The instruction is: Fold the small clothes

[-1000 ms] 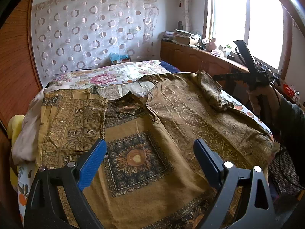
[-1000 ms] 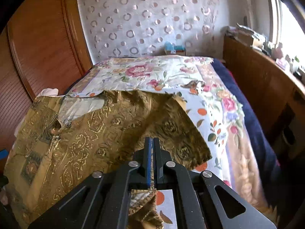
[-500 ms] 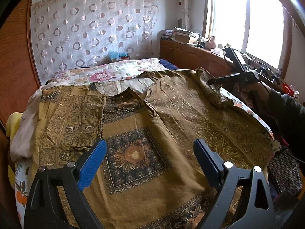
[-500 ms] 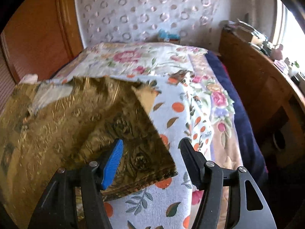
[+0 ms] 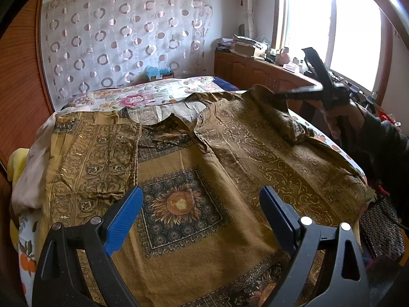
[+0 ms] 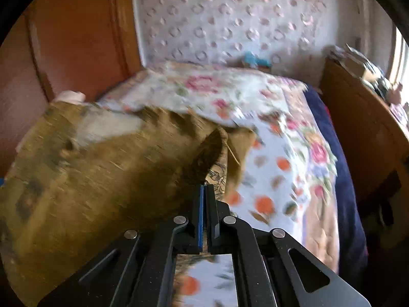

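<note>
Left wrist view: left gripper [image 5: 199, 213] hovers above the bed, blue pads wide apart, nothing between them, touching nothing. Below it the gold-brown patterned shirt [image 5: 184, 184] lies spread flat on the floral bedsheet [image 5: 143, 97], sunflower square in the middle, left sleeve folded in along the body. Right sleeve [image 5: 278, 117] is raised at the far right edge, bunched, its tip at the right gripper [image 5: 282, 94], held by a hand [image 5: 342, 117] in a dark sleeve.

Right wrist view, motion-blurred: right gripper's jaws have just closed after opening; fingers [image 6: 200, 220] are pressed together with a fold of the shirt's sleeve cloth rising from between the tips, so clamped on the sleeve. The rest of the shirt drapes left of the gripper on the sheet, pale inner lining showing near the collar [image 6: 107, 128].
</note>
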`<act>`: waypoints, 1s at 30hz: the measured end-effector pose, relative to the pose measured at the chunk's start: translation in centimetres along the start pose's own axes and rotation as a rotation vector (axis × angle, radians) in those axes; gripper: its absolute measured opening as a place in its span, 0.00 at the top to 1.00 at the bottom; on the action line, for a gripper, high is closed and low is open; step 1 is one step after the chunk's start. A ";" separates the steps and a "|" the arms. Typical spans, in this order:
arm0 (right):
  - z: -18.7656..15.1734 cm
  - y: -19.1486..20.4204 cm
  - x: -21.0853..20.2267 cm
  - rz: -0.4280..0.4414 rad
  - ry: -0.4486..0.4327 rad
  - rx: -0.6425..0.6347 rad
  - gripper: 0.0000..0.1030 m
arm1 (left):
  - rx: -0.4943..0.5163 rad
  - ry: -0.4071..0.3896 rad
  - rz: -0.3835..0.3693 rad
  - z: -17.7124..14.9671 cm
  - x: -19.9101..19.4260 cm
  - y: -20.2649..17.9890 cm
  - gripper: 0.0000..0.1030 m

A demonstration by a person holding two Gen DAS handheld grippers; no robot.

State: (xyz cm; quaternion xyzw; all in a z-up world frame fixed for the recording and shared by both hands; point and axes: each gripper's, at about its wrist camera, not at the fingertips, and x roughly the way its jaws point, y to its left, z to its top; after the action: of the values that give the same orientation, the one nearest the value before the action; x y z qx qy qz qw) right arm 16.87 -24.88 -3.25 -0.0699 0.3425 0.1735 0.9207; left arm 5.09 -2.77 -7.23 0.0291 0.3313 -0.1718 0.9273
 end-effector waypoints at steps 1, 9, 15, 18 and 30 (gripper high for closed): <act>0.3 0.6 -0.3 0.018 -0.023 -0.028 0.99 | 0.000 0.000 0.000 0.0 0.0 0.0 0.10; 2.9 5.9 -1.5 0.152 -0.069 -0.076 0.99 | -0.014 -0.008 0.004 -0.2 -0.3 0.7 0.10; 2.8 5.2 -1.9 0.132 -0.084 -0.078 0.50 | -0.028 -0.016 0.006 -0.4 -0.7 1.2 0.10; 2.2 5.0 -2.2 0.069 -0.066 -0.082 0.50 | -0.035 -0.018 0.006 -0.5 -0.8 1.4 0.10; -0.1 2.8 3.7 -0.060 0.140 -0.040 0.65 | -0.041 -0.013 0.018 -0.5 -0.6 1.9 0.10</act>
State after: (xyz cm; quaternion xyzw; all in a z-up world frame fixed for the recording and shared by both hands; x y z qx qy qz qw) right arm 18.44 -21.33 -5.74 -0.1103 0.4004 0.1470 0.8977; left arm 4.99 -0.67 -7.39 0.0121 0.3284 -0.1568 0.9313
